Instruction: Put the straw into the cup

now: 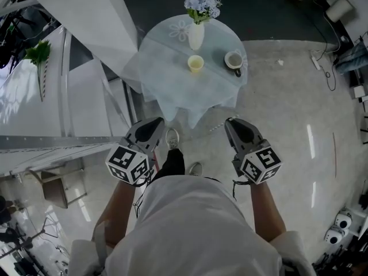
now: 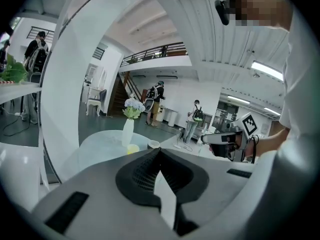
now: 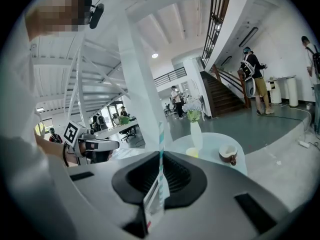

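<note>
Round cloth-covered bench (image 1: 167, 73) on pale glossy floor (image 1: 287, 114) carries vase (image 1: 196, 34), yellow cup (image 1: 195, 64), brown mug (image 1: 233, 60). Before it, left gripper (image 1: 154, 124) is clenched and right gripper (image 1: 234, 124) clamps a striped straw (image 3: 160, 146).

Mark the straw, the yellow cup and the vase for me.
straw (image 3: 161, 136), right gripper view, on its striped shaft.
yellow cup (image 1: 195, 64), head view, on its open top.
vase (image 1: 196, 36), head view, on its white body.
</note>
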The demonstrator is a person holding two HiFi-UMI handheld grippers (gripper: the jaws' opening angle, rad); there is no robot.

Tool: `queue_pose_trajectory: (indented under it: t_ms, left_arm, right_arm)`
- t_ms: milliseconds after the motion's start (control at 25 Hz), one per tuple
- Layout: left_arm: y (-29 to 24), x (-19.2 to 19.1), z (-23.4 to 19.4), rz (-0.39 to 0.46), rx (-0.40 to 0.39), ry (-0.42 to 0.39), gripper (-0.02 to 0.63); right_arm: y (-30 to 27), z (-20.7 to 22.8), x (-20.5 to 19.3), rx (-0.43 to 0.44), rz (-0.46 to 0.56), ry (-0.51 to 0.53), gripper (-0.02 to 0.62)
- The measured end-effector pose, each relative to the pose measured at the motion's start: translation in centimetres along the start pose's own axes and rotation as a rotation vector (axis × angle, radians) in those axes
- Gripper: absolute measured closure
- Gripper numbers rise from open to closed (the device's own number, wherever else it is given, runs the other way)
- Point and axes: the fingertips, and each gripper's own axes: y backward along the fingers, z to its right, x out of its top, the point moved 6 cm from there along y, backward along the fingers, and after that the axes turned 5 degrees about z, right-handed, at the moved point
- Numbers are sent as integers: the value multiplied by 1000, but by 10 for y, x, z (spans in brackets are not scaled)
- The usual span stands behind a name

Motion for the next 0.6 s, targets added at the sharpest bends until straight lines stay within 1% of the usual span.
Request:
queue_pose_trajectory:
  t_ms: [600]
  left_arm:
    - [-60, 38, -102, -28, -79, 16, 584]
  right_arm:
    - [-106, 22, 36, -69, -38, -1, 555]
